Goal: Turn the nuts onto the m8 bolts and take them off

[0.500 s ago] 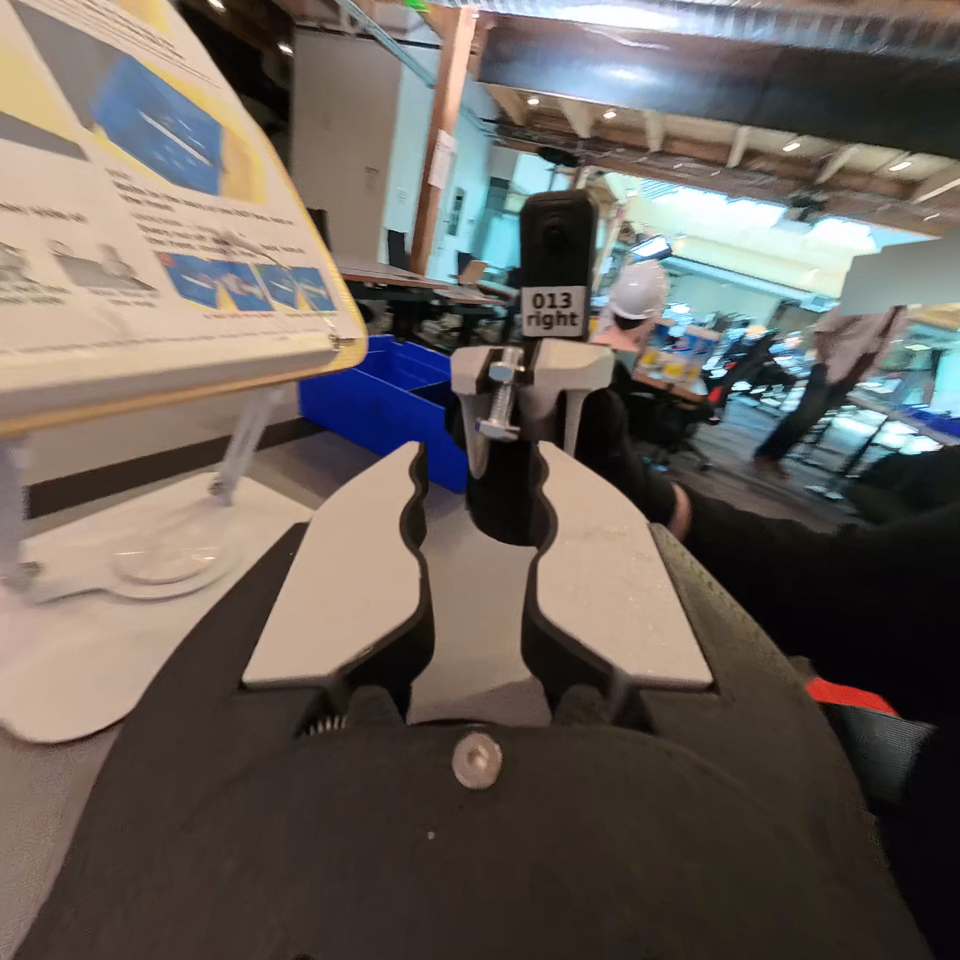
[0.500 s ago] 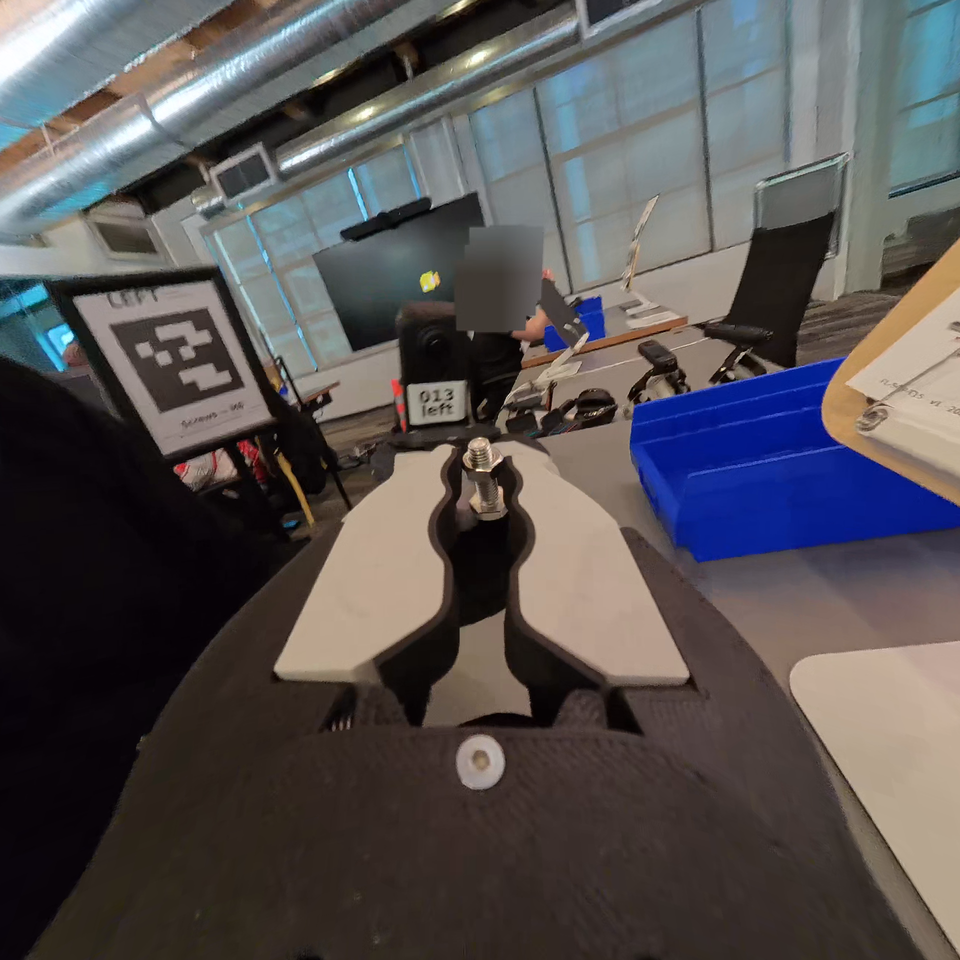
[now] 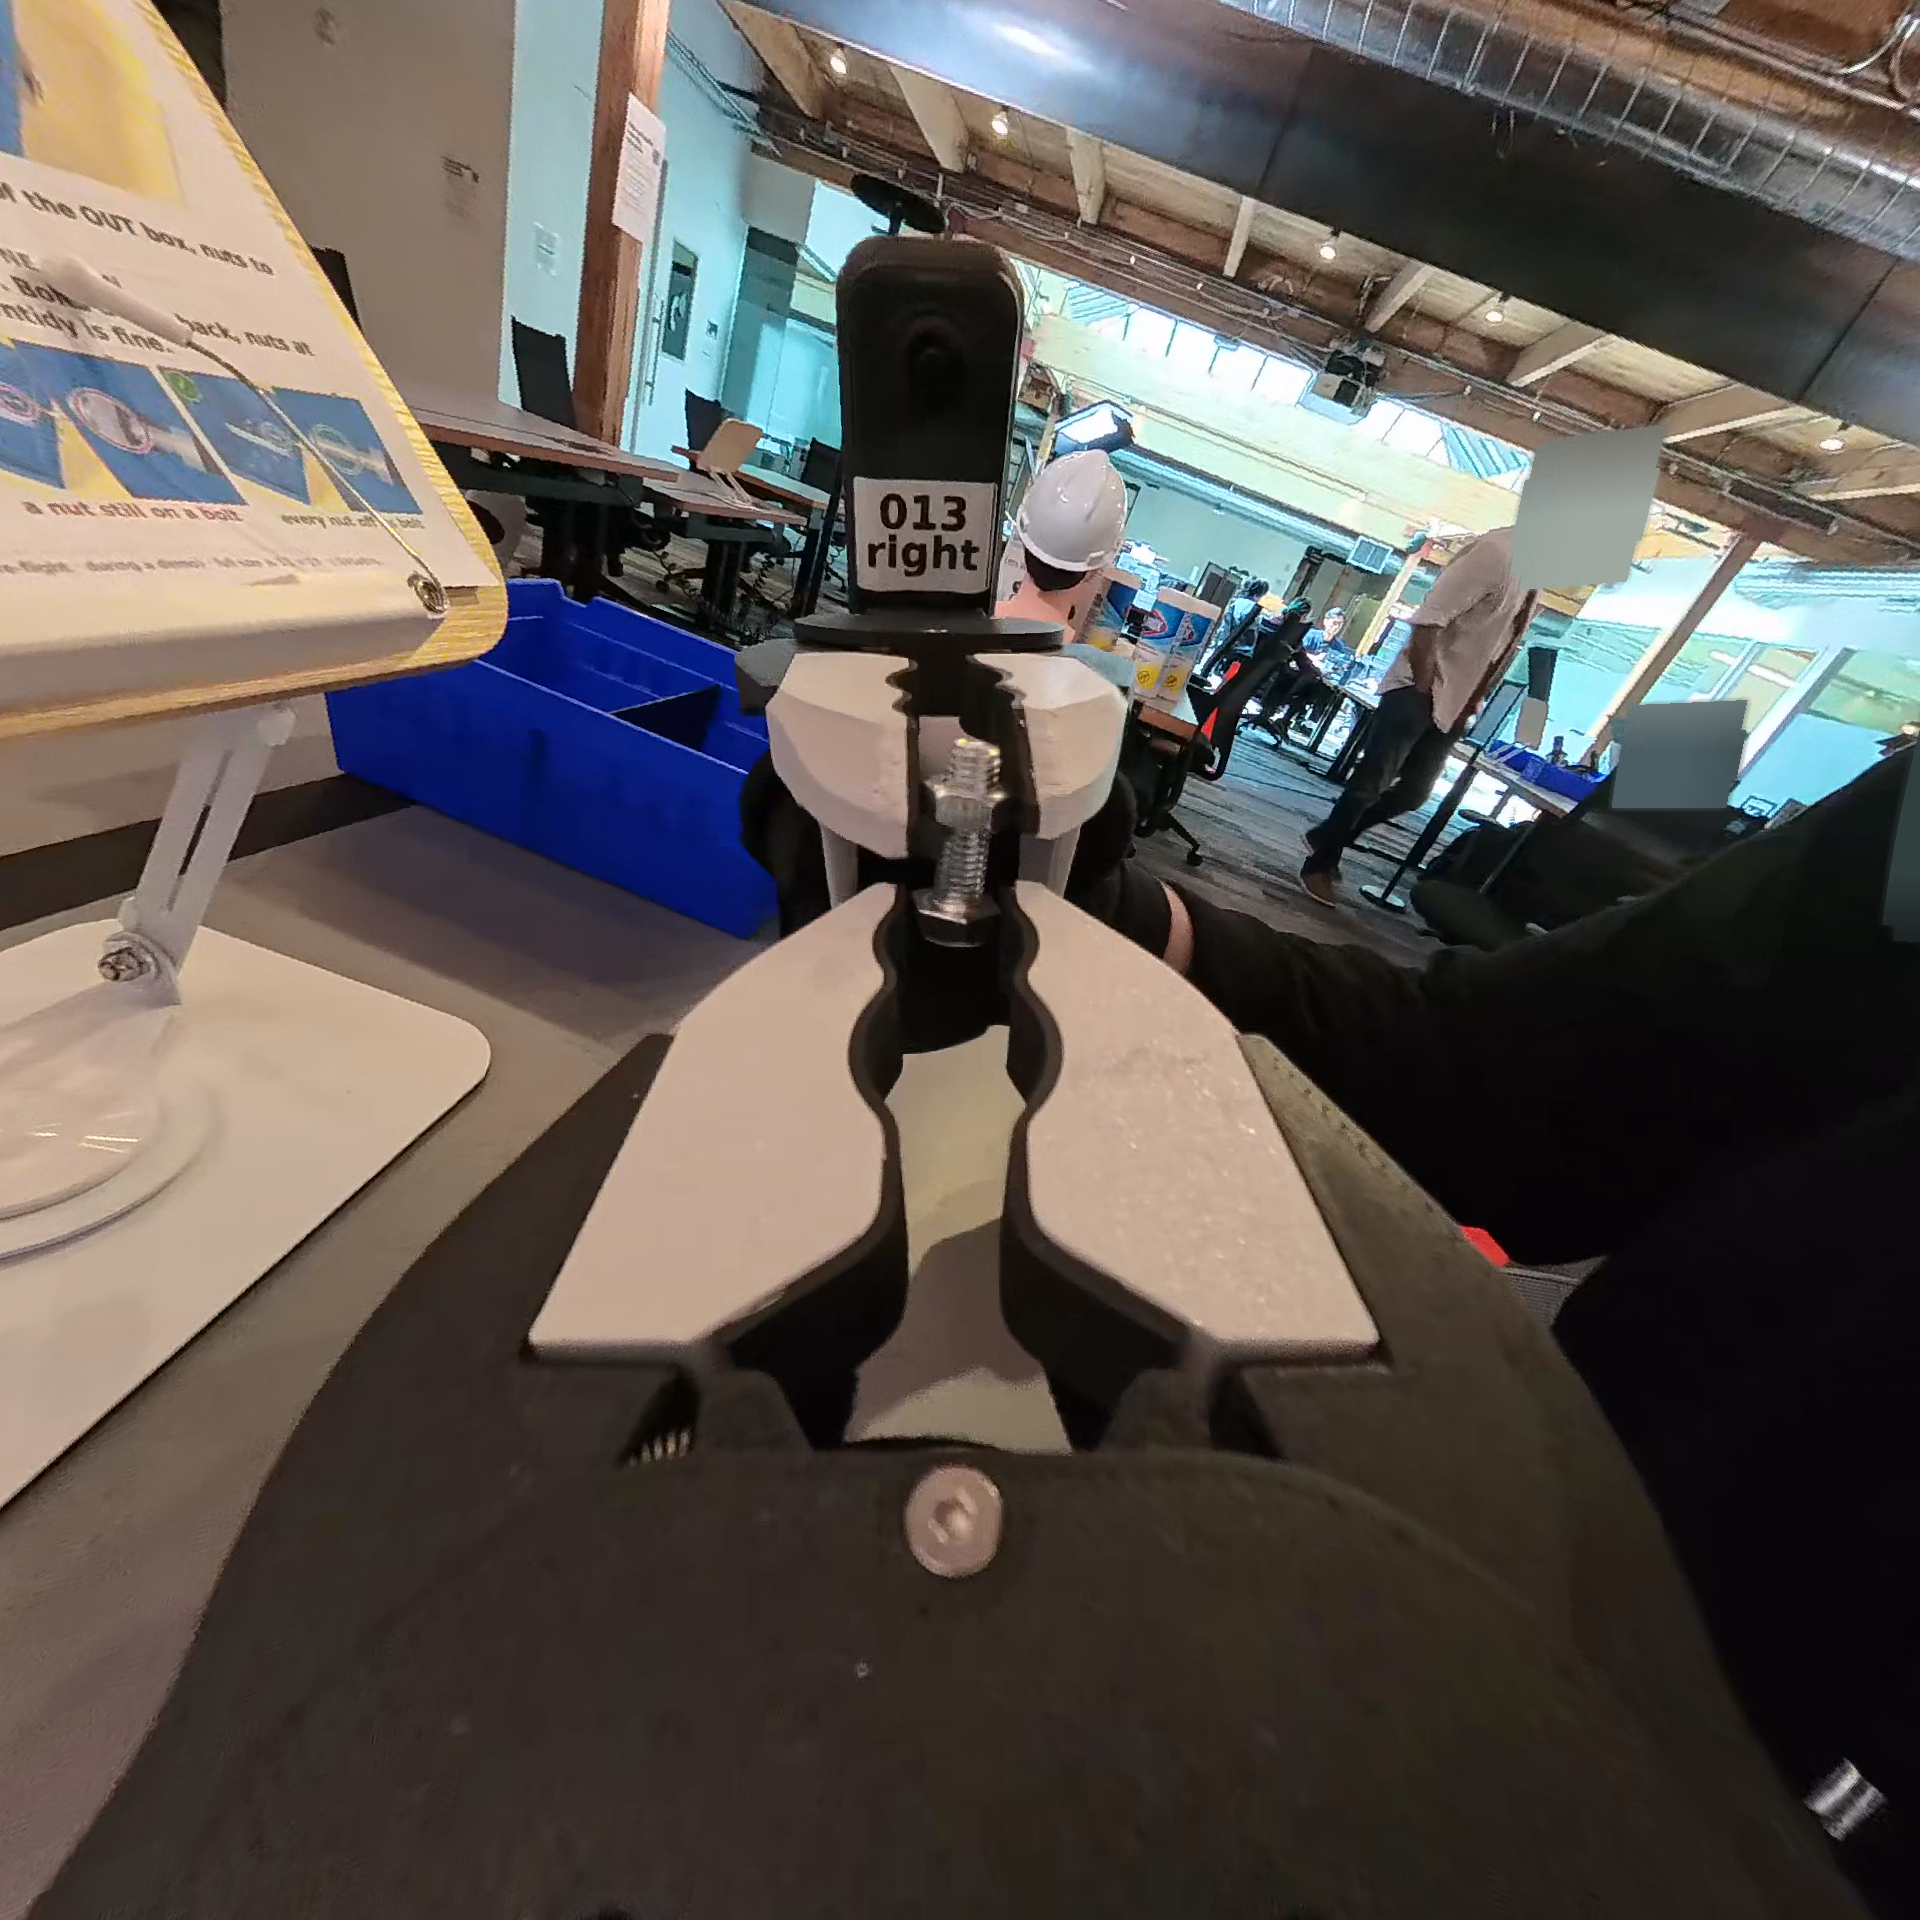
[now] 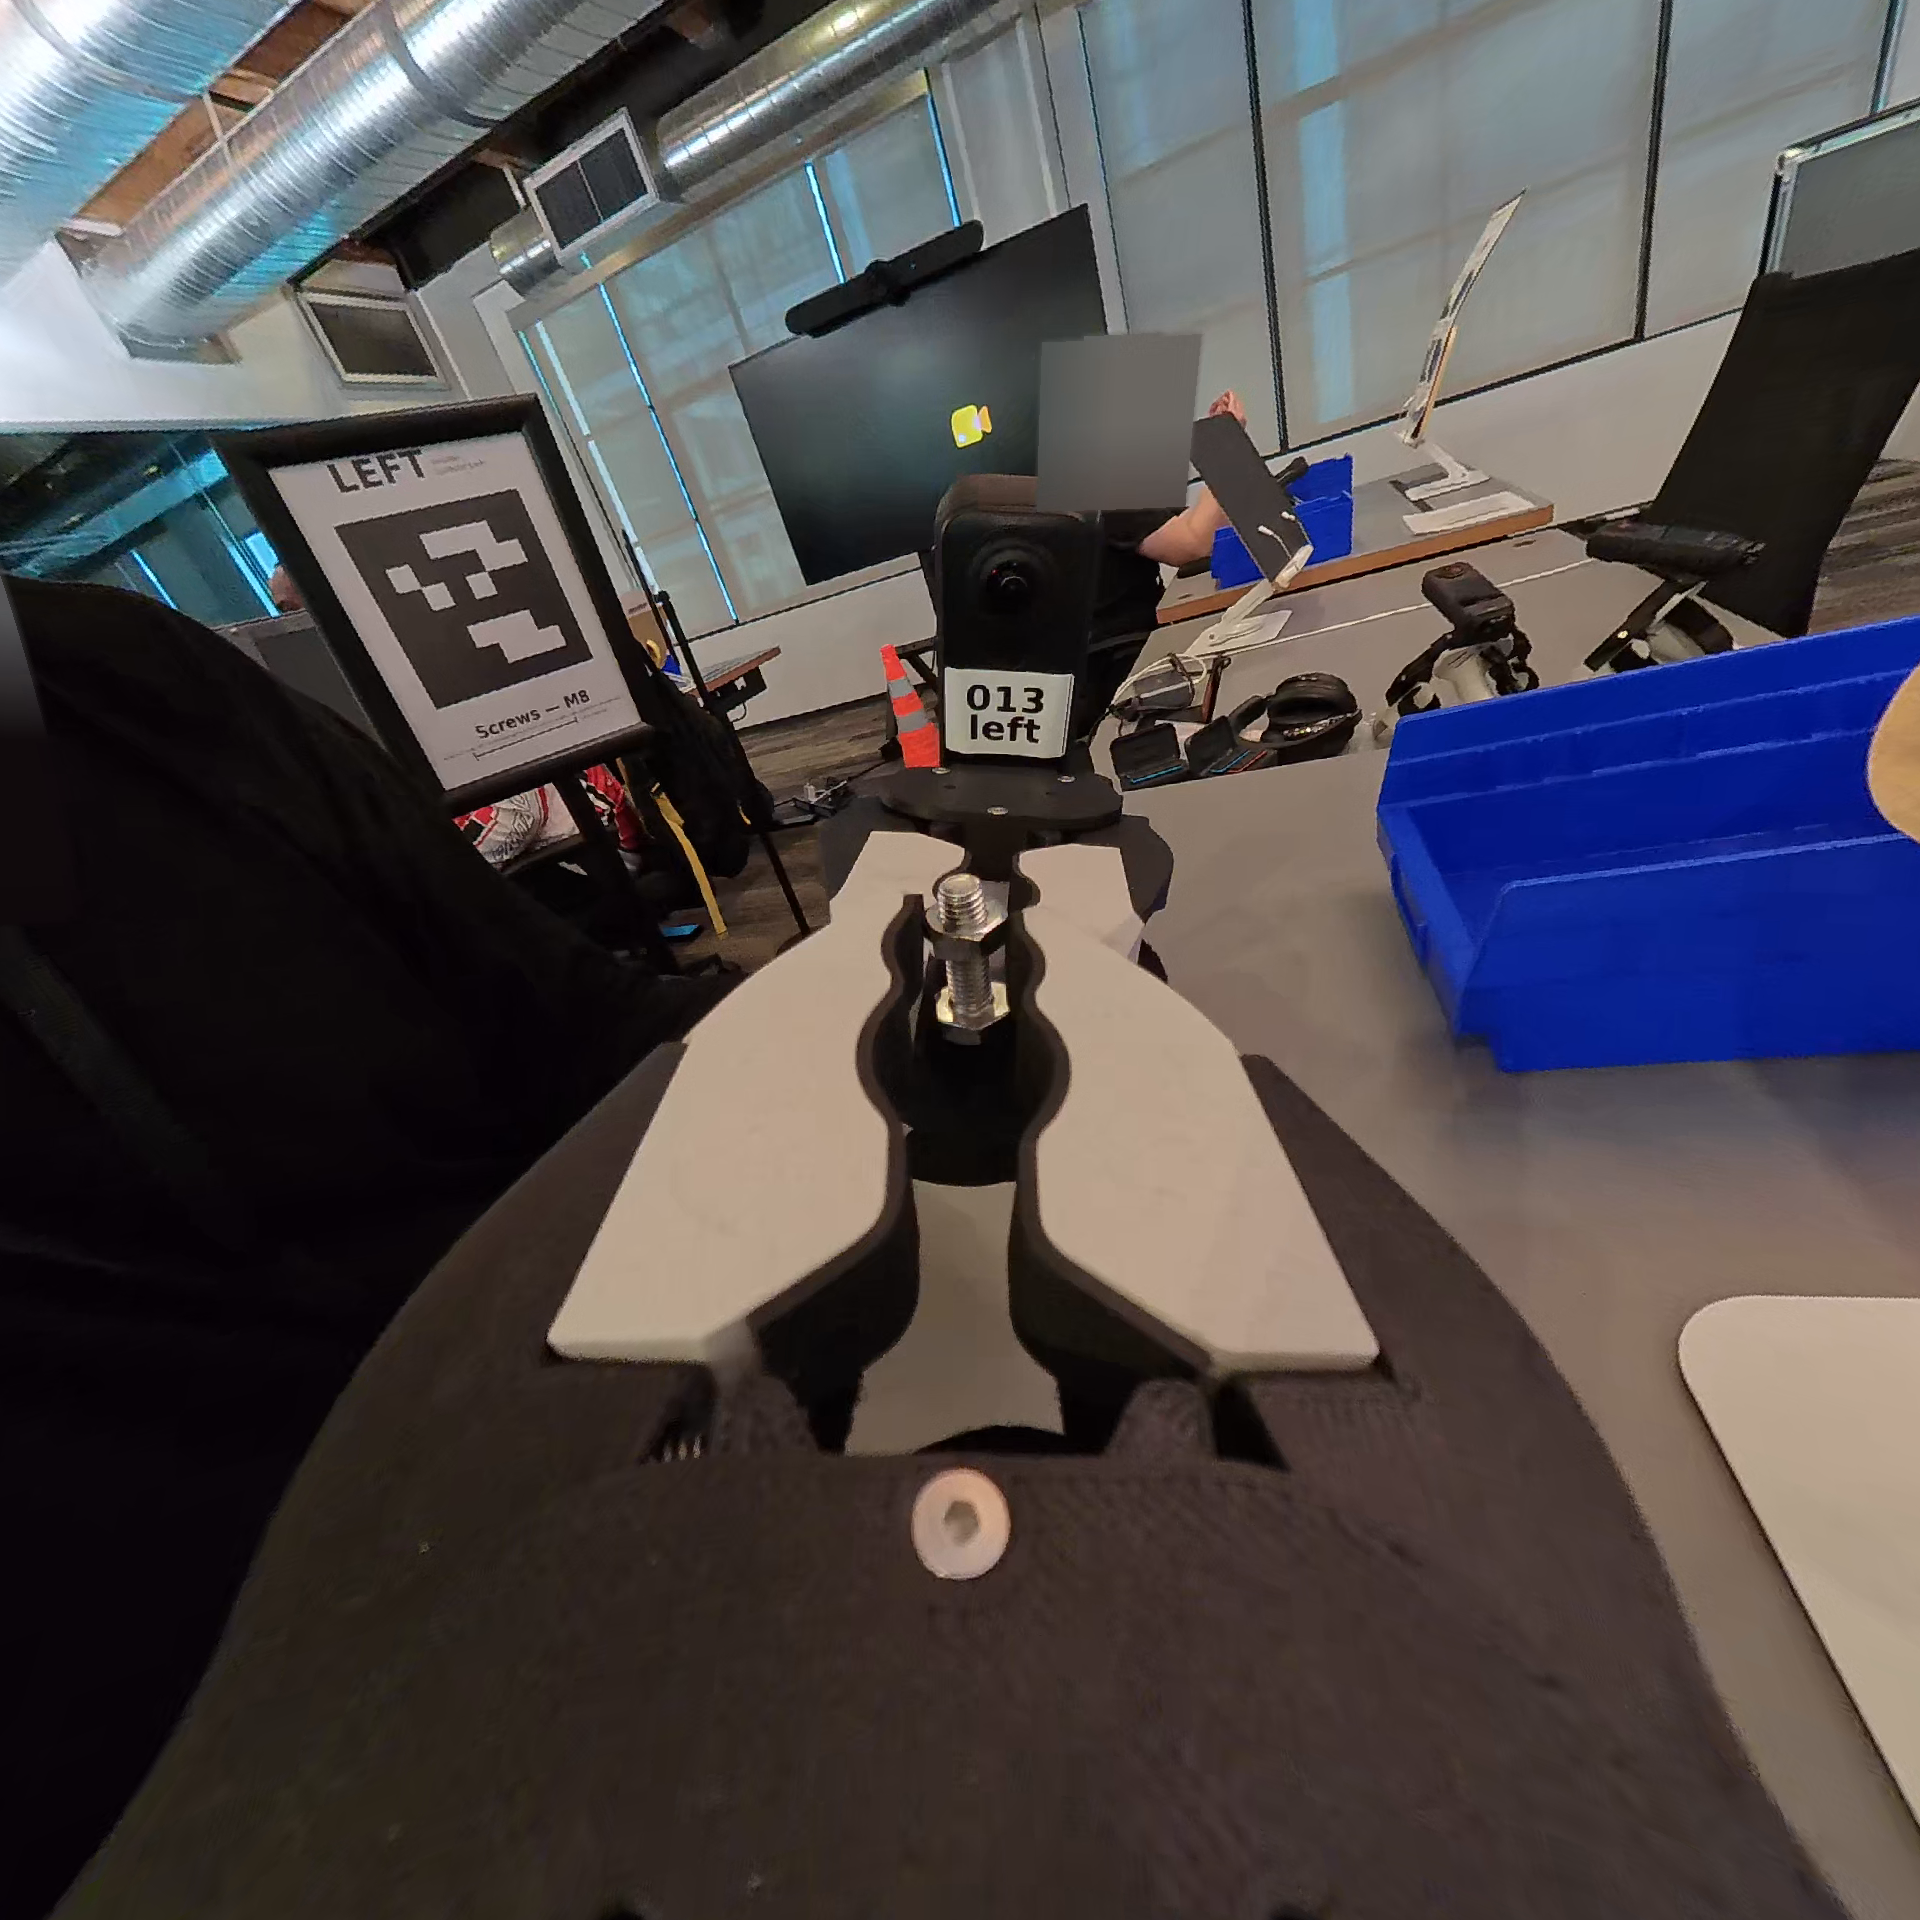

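Above the grey surface [image 3: 416,935], just in front of a blue bin [image 3: 540,769], the two tongs met nose to nose around one upright bolt [image 3: 951,857]. The left tongs [image 3: 956,914] stood narrow, closed on the bolt's hex head at the bottom. The right tongs [image 4: 961,930] were equally narrow, pinching the nut [image 3: 966,798] that sat near the top of the thread, with the bolt's tip showing above it.

Left tongs [image 3: 958,920] now on bolt head [image 3: 956,920]
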Motion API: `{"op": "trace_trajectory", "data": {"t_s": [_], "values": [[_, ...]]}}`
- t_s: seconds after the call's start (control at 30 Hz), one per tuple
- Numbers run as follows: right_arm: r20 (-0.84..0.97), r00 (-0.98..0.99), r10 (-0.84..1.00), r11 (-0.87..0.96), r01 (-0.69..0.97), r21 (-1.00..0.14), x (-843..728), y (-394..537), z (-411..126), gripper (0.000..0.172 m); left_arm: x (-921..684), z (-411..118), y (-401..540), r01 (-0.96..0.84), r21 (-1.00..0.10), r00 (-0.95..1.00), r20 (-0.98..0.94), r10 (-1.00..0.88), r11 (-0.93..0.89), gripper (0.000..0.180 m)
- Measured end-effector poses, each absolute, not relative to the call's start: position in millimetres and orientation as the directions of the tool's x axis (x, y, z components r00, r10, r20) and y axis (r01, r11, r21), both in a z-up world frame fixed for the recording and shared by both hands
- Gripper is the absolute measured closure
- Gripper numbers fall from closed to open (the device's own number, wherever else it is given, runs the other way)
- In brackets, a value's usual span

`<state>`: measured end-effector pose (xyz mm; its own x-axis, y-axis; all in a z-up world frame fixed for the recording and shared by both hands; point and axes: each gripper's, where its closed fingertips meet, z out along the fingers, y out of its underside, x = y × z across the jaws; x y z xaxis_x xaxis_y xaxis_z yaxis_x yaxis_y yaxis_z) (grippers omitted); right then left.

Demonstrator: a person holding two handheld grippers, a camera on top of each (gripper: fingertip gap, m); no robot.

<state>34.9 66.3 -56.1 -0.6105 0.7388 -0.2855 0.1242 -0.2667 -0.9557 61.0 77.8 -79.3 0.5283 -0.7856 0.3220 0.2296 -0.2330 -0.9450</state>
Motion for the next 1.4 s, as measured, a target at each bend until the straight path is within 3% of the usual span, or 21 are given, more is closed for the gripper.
{"op": "trace_trajectory", "data": {"t_s": [1.4], "values": [[-0.312,-0.506,0.804,-0.278,0.145,-0.95,34,80,-60,0.157,59,-85,95,0.126,-0.987,0.675,0.156,-0.721,-0.096,0.166]]}}
